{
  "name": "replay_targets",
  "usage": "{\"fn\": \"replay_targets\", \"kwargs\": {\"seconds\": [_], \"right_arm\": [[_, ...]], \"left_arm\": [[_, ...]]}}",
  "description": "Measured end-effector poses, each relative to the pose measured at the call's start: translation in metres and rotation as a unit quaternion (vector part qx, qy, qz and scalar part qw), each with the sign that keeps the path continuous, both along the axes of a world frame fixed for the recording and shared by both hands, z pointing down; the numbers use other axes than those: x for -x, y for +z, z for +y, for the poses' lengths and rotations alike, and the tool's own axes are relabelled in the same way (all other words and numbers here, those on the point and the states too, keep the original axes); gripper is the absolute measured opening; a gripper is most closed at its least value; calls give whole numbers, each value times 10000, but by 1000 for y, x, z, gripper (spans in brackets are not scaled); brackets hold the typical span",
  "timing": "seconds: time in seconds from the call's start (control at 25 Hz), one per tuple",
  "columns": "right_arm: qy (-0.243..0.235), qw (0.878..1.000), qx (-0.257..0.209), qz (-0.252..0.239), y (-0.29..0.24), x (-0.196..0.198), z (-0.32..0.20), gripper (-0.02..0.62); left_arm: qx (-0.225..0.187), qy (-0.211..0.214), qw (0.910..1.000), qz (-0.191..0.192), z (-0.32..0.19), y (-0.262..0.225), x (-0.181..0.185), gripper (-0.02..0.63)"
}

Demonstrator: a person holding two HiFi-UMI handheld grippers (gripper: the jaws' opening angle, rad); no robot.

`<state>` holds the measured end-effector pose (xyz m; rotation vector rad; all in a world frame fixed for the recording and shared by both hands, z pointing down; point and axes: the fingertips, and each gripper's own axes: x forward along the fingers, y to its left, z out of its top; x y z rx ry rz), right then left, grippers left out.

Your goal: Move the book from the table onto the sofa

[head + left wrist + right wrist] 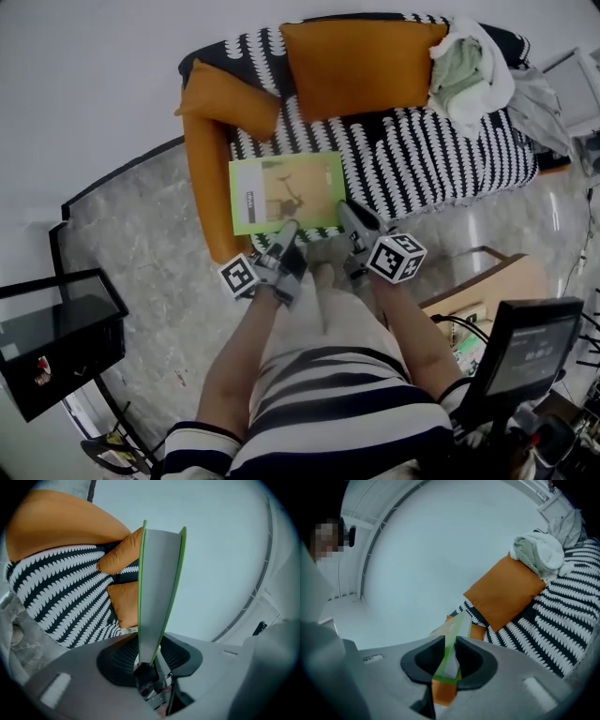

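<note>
A thin green book (286,192) is held flat over the sofa's (441,155) left end, above the striped seat and the orange armrest. My left gripper (286,232) is shut on the book's near edge at the left, and my right gripper (349,217) is shut on the same edge at the right. In the left gripper view the book (158,588) stands edge-on between the pads (123,660). In the right gripper view its green edge (452,641) is pinched between the black pads (427,660).
An orange cushion (361,64) leans on the sofa back, a smaller one (230,101) lies at the left end. Bundled white and green cloth (469,70) sits at the right end. A black cabinet (52,342) stands at the left, a wooden table (492,286) and a screen (534,352) at the right.
</note>
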<state>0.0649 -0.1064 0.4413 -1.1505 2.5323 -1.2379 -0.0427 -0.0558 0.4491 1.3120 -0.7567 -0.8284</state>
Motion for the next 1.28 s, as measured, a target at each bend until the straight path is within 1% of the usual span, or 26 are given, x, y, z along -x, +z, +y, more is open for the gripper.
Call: {"fn": "replay_targets", "kwargs": {"seconds": [0.48, 1.08, 1.28], "right_arm": [[73, 9999, 28, 129, 8, 9, -36, 71], [-47, 9994, 101, 321, 24, 56, -93, 69], [-54, 9991, 132, 404, 32, 70, -109, 67]], "left_arm": [[18, 21, 9999, 130, -35, 9, 8, 144], [7, -5, 9998, 212, -89, 26, 53, 144], [82, 11, 9997, 244, -102, 34, 66, 144]]}}
